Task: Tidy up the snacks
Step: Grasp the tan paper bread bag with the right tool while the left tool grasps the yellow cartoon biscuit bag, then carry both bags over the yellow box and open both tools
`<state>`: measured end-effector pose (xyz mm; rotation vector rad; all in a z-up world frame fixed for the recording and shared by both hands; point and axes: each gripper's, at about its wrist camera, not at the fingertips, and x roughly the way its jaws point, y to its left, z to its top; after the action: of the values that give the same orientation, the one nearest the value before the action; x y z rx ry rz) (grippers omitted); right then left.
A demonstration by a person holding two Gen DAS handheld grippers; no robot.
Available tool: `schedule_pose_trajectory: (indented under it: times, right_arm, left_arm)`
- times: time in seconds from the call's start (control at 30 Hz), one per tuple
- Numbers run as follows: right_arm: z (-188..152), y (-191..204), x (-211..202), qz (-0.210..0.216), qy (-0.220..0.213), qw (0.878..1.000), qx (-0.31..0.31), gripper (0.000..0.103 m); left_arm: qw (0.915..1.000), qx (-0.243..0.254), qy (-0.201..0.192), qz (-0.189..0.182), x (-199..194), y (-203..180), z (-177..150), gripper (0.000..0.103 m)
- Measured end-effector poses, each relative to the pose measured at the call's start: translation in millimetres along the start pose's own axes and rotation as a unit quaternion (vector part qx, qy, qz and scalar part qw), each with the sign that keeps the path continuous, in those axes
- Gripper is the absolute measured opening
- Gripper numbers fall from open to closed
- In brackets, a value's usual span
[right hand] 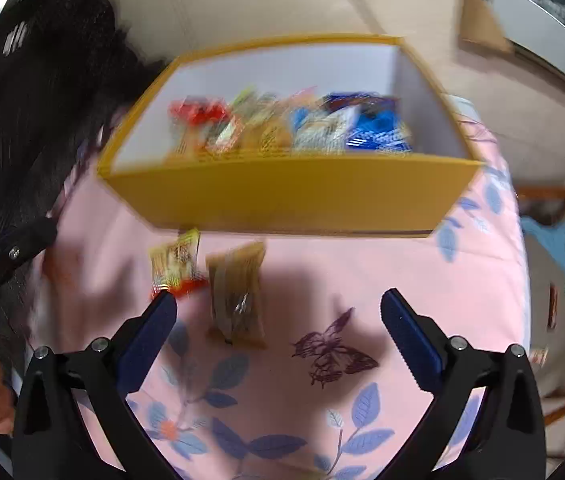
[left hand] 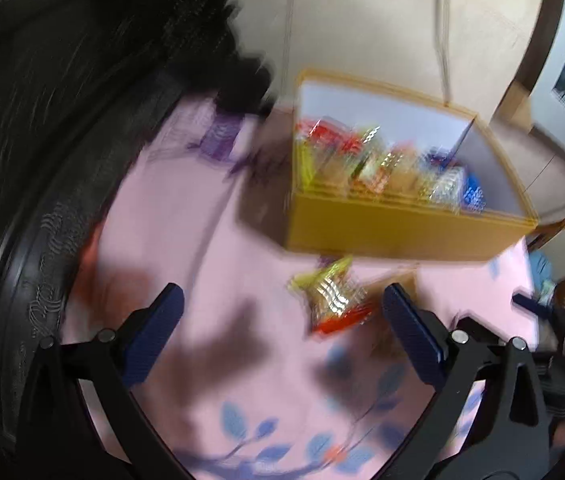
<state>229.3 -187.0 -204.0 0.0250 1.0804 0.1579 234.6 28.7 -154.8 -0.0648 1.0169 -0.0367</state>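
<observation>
- I can read no words, brands or numbers anywhere; motion blur smears every printed surface.
- The snack packets (right hand: 282, 124) in the yellow box (right hand: 282, 196) show only colours to me.
- The two packets (right hand: 206, 280) lying on the pink cloth (right hand: 362, 280) carry print too blurred to make out.

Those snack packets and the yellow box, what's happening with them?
A person holds a gripper in each hand and is sorting snacks. The yellow box on the pink flowered cloth already holds a row of packets. Two remain outside, in front of it: a yellow and red packet and a brown packet. The left gripper and right gripper are both open and hold nothing.
</observation>
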Motion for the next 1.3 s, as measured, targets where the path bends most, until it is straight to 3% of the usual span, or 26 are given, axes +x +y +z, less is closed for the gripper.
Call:
schedule_pose_trajectory:
  times: [0.17,0.23,0.27,0.43,0.47,0.53,0.6,0.83,1.13,1.2,1.3]
  right_arm:
    - [8.8,23.4,45.4,0.0,0.027,0.999,-0.034,0.102]
    - [10.4,23.7,66.6,0.008,0.054,0.998,-0.026,0.095]
    - [10.3,23.8,73.9,0.014,0.064,0.998,-0.021,0.09]
    - [4.5,19.4,97.7,-0.008,0.093,0.996,-0.007,0.089]
    - [2.4,19.0,96.4,-0.009,0.084,0.996,-0.012,0.083]
    - [0.5,19.2,88.9,-0.009,0.073,0.997,-0.029,0.043]
    - [-0.9,7.8,78.0,0.016,0.074,0.997,0.004,0.037]
    - [-23.2,-36.5,17.8,0.039,0.04,0.995,0.077,0.037]
    - [-55.1,-60.7,-16.6,0.055,0.041,0.99,0.119,0.037]
    - [-54.8,-60.7,-16.1,0.057,0.04,0.99,0.12,0.037]
    - [-52.0,-60.1,-11.6,0.058,0.037,0.99,0.12,0.037]
  left_arm:
    - [0.9988,-0.032,0.035,0.012,4.7,40.0,-36.5,0.101]
    - [0.998,-0.044,0.042,0.015,4.5,50.9,-43.5,0.101]
    - [0.9978,-0.046,0.044,0.015,5.4,52.7,-44.2,0.101]
    - [0.9979,-0.048,0.042,0.014,8.6,53.9,-42.0,0.101]
    - [0.9979,-0.047,0.042,0.012,11.0,52.2,-40.3,0.101]
    - [0.9981,-0.043,0.043,0.01,15.3,47.8,-37.3,0.101]
    - [0.9983,-0.039,0.044,0.003,23.1,40.2,-32.9,0.101]
    - [0.9962,-0.035,0.072,-0.033,71.2,-8.2,-13.5,0.101]
    - [0.9945,-0.037,0.098,-0.007,134.0,-58.5,-4.0,0.101]
    - [0.9935,-0.043,0.105,-0.007,142.0,-59.0,-7.7,0.094]
    - [0.996,-0.021,0.087,0.007,139.2,-62.5,-14.3,0.06]
